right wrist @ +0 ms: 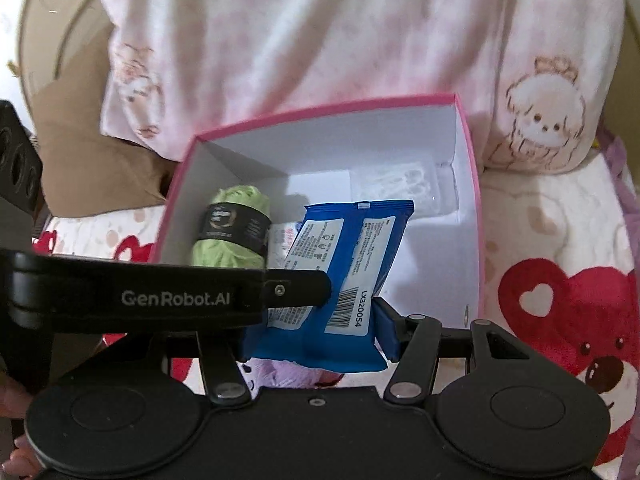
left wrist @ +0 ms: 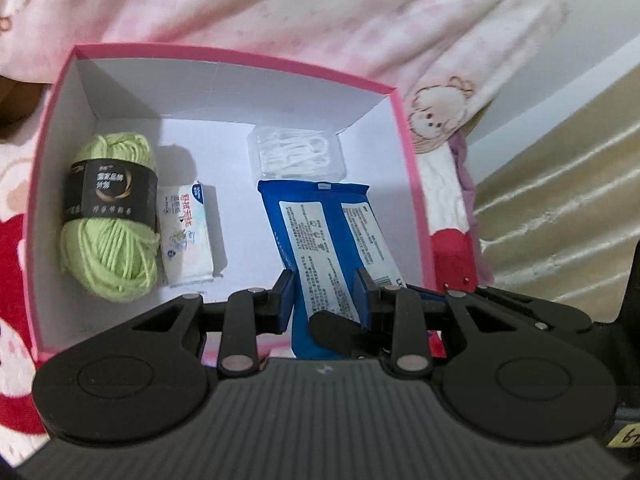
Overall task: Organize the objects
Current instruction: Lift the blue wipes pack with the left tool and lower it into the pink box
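A pink box [left wrist: 224,55] with a white inside sits on the bed. It holds a green yarn ball [left wrist: 110,216], a small tissue pack [left wrist: 186,234] and a clear bag of white floss picks [left wrist: 298,152]. A blue wipes pack [left wrist: 332,236] leans over the box's near wall. My left gripper [left wrist: 326,298] has its blue pads on either side of the pack's near end. In the right wrist view the same pack [right wrist: 340,264] sits between the pads of my right gripper [right wrist: 316,332]; the left gripper's black finger [right wrist: 296,284] crosses in front. The box [right wrist: 474,208] and yarn [right wrist: 232,236] show behind.
A pink-and-white blanket [right wrist: 320,40] with cartoon animals is bunched behind the box. The bed cover [right wrist: 560,300] has red heart and bear prints. A beige headboard or cushion [left wrist: 560,200] lies to the right in the left wrist view.
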Demonstrator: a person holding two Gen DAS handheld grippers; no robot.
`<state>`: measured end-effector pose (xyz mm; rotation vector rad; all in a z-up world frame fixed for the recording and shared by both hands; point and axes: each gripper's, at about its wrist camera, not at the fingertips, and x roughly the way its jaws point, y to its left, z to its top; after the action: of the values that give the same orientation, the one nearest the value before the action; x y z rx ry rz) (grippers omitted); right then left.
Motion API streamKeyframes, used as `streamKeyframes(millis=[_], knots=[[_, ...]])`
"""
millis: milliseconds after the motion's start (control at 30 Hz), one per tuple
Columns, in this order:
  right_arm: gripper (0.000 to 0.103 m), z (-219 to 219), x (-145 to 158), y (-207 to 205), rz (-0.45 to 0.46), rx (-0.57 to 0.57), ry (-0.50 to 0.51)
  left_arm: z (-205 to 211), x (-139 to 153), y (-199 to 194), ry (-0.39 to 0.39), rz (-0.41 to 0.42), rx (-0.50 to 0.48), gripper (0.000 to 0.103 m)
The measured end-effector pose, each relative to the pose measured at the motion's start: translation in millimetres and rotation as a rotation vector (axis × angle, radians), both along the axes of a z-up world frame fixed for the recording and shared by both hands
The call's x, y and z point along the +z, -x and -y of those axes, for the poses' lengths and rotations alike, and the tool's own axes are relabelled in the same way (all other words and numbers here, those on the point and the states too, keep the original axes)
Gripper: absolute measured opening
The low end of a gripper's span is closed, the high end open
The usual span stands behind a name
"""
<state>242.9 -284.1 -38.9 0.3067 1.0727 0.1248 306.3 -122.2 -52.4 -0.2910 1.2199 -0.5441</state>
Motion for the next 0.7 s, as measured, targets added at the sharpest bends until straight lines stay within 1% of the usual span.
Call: streamKeyframes(millis=[67, 100, 167, 233, 267, 367, 467, 567, 700], knots=[[0.061, 2, -7, -13, -0.045, 0.024, 0.003, 3, -11, -11, -0.014, -0.040, -0.016, 0.032], [0.061, 4, -12, -20, -0.071, 0.033, -0.003, 3, -18, -18, -0.009, -0.062, -0.014, 0.032], [0.061, 11, -23, -31, -0.120, 0.015, -0.055, 2, -29, -26, -0.016, -0.107, 0.001, 0.033], [0.060, 15, -34, -39, -0.157, 0.002, -0.089, 4, -38, -32, -0.023, -0.119, 0.007, 0.033], [0.059, 15, -37, -41, -0.160, 0.000, -0.086, 4, -41, -34, -0.022, -0.125, 0.015, 0.033], [0.058, 13, -41, -46, -0.147, -0.002, -0.027, 9, -49, -37, -0.005, -0.110, 0.024, 0.033], [0.055, 14, -42, -48, -0.132, -0.002, 0.028, 15, -55, -39, 0.002, -0.101, 0.036, 0.033], [0.054, 11, -44, -51, -0.130, -0.002, 0.081, 19, -61, -41, 0.009, -0.095, 0.048, 0.033], [0.053, 1, -48, -57, -0.123, 0.001, 0.183, 17, -69, -42, 0.048, -0.101, 0.075, 0.033]])
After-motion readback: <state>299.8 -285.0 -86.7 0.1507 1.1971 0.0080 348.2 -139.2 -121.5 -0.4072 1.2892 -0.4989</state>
